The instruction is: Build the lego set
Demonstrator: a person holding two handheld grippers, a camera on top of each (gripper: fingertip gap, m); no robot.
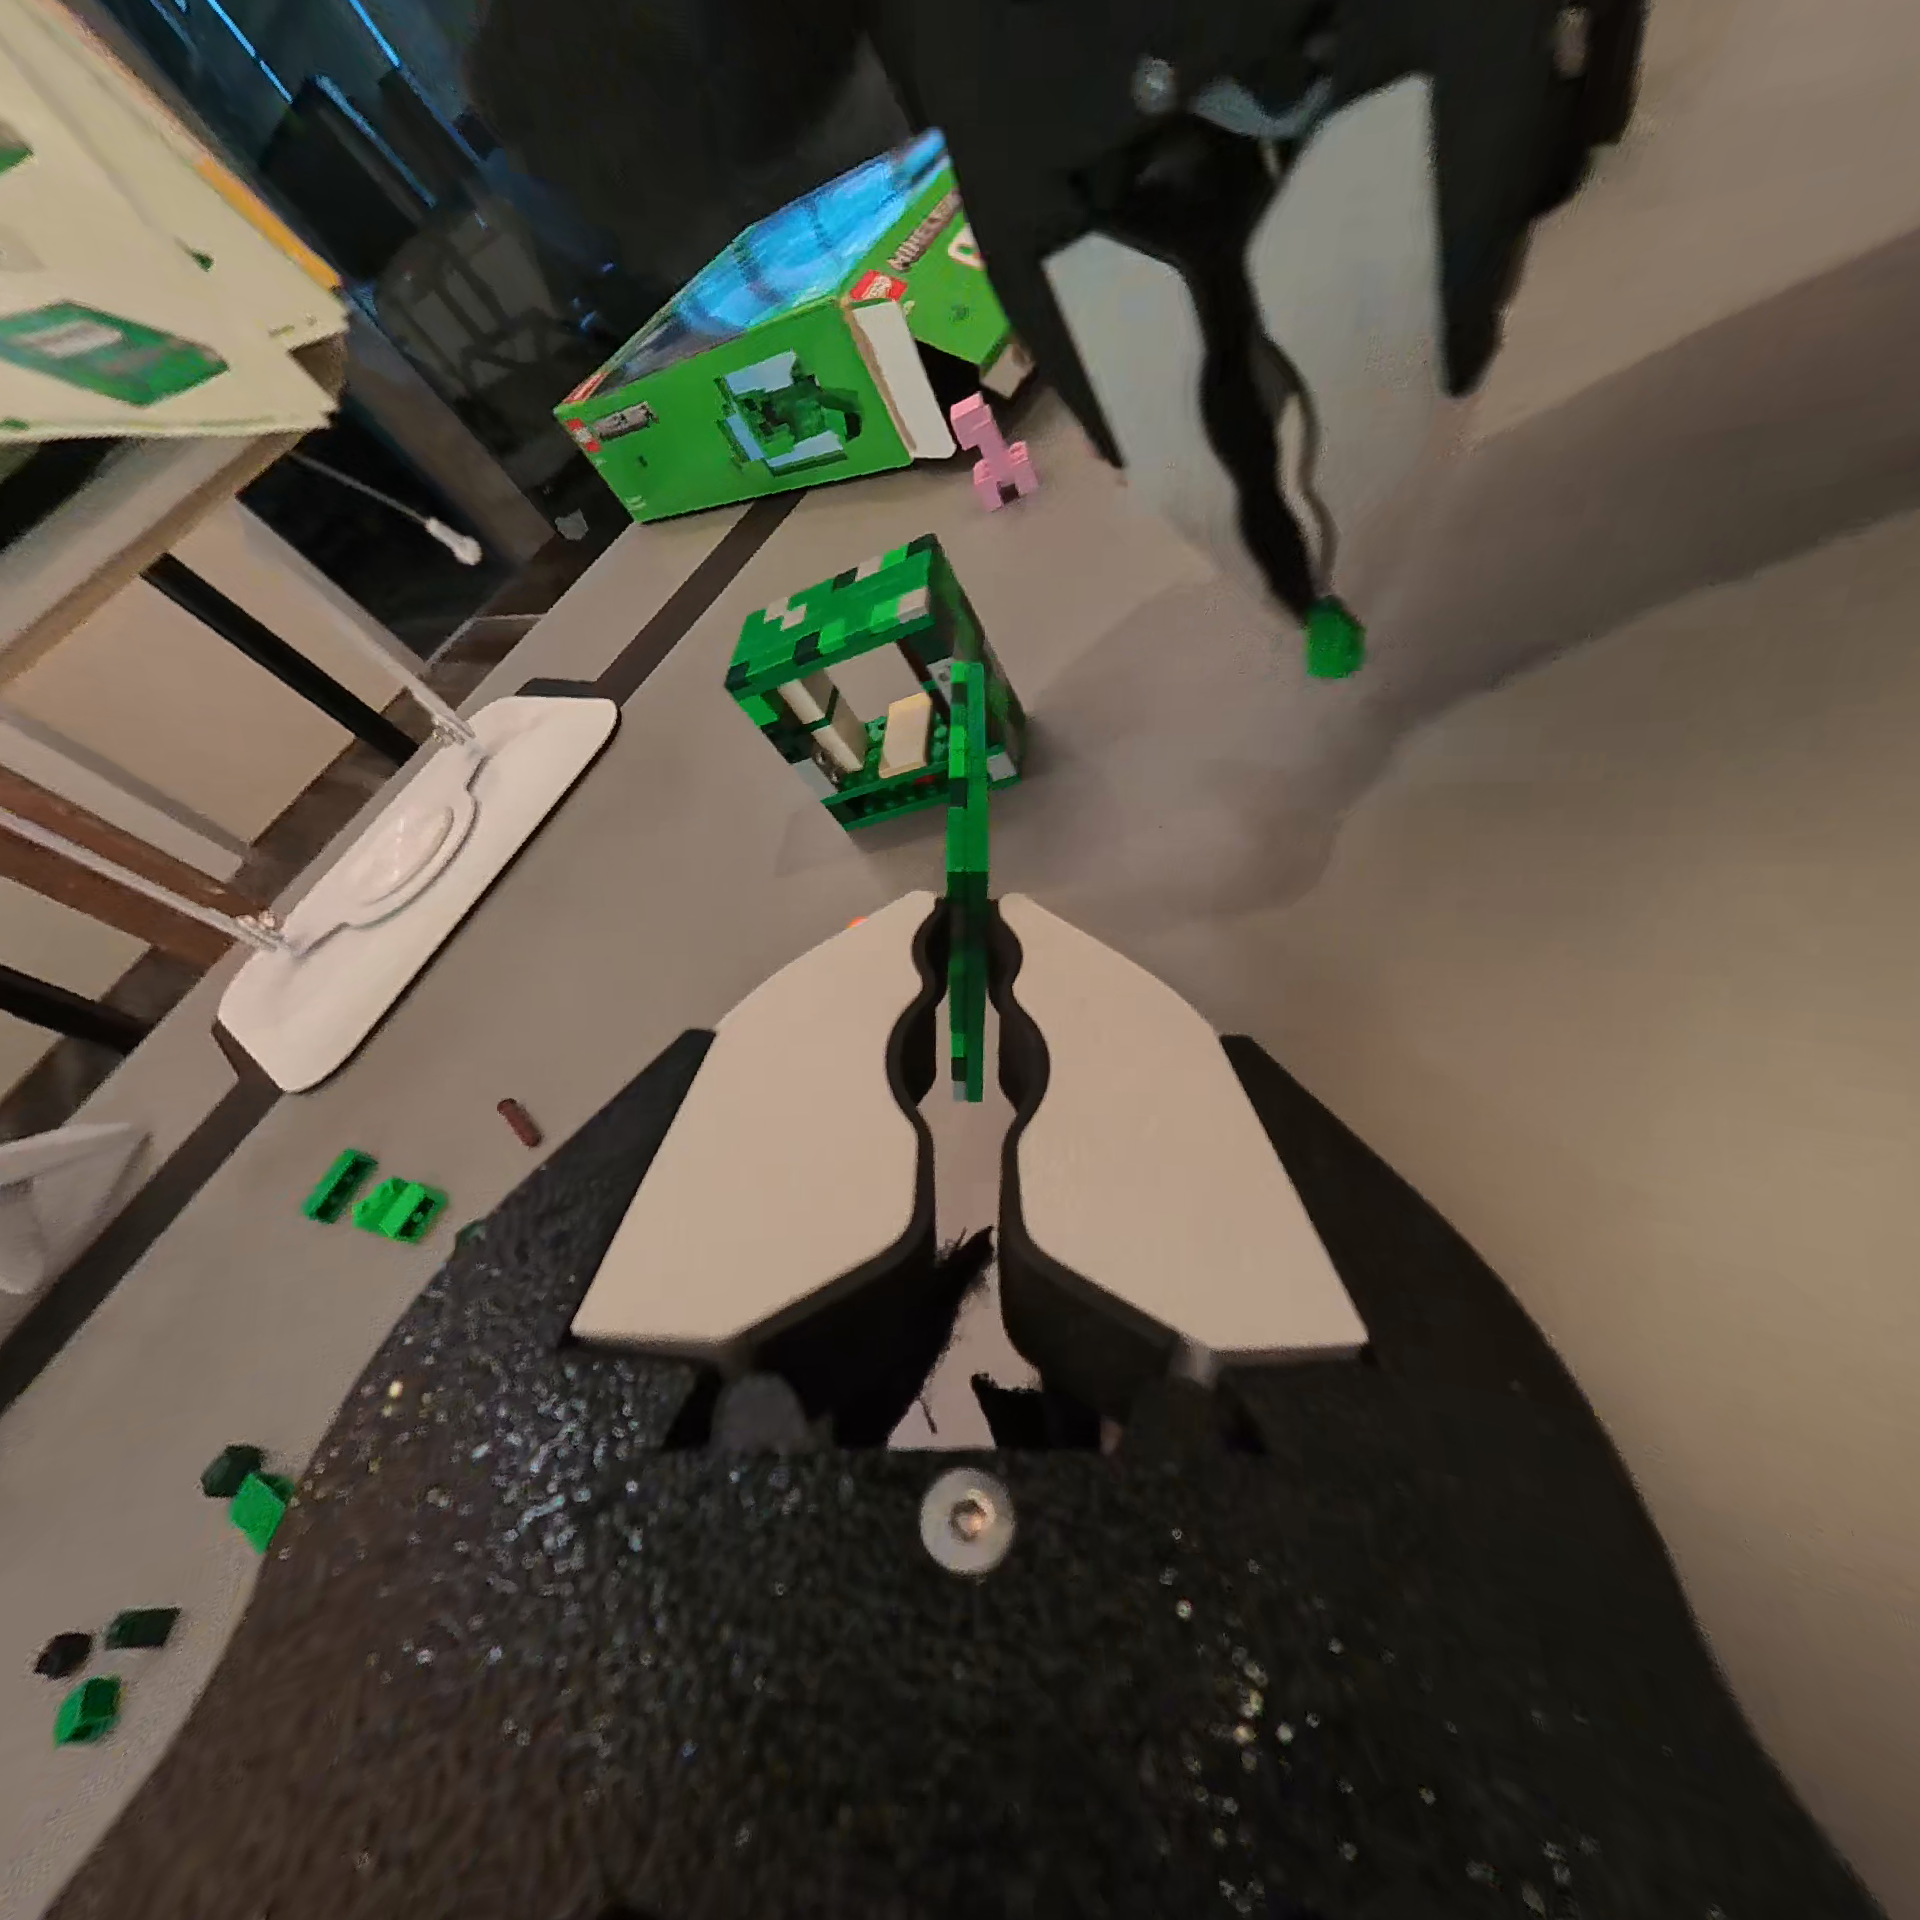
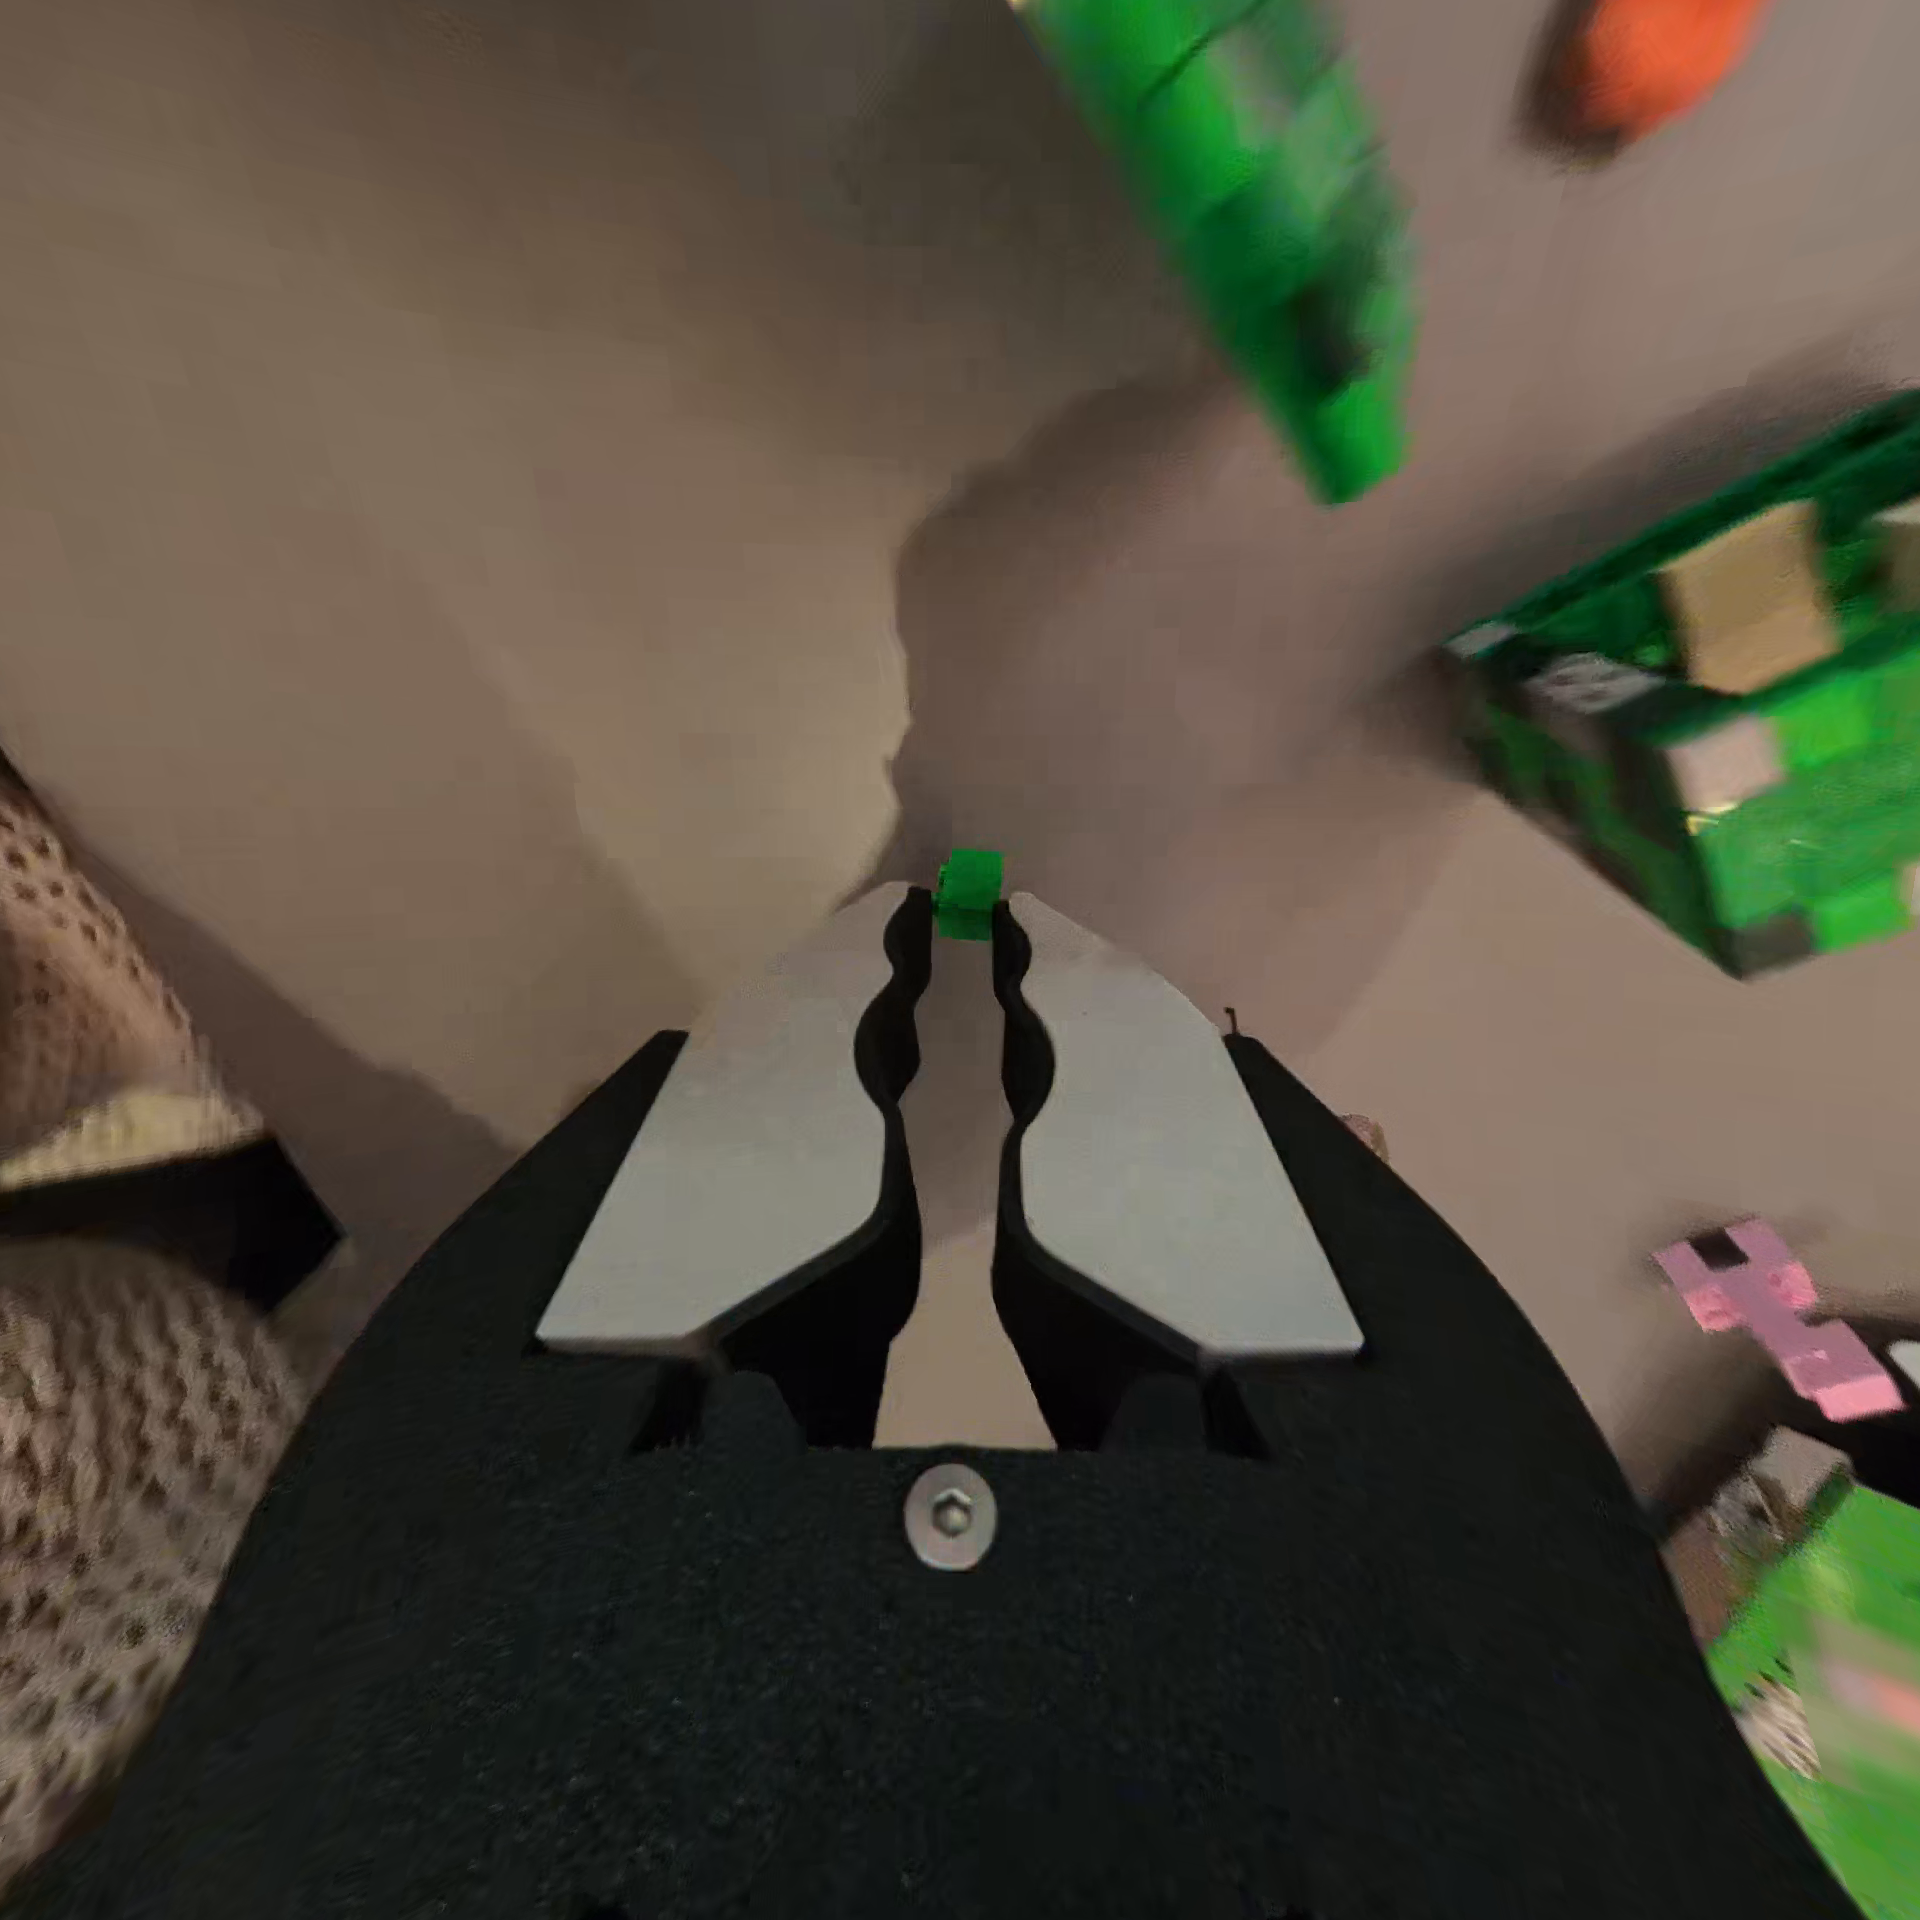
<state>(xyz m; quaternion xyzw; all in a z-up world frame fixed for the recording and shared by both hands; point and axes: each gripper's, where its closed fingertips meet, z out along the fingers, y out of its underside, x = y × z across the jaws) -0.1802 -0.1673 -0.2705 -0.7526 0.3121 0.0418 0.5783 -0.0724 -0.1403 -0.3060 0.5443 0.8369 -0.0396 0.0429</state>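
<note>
My left gripper (image 1: 966,914) is shut on a flat green lego panel (image 1: 966,831), held edge-on and upright above the grey table. Beyond it stands the hollow green lego block build (image 1: 873,686), open toward me with tan pieces inside. My right gripper (image 2: 966,909) is shut on a small green brick (image 2: 968,894) at its fingertips. In the left wrist view the right gripper (image 1: 1325,623) hangs at the upper right with that brick (image 1: 1332,642). In the right wrist view the panel (image 2: 1257,229) and the build (image 2: 1745,748) appear blurred at the upper right.
The green lego box (image 1: 769,416) lies at the back with a pink lego figure (image 1: 997,457) beside it. Loose green and dark pieces (image 1: 374,1205) lie at the left near a white stand base (image 1: 416,873). An instruction booklet (image 1: 125,260) sits upper left. An orange object (image 2: 1652,62) shows blurred. Spacing between my two grippers at the tips: around 12 cm.
</note>
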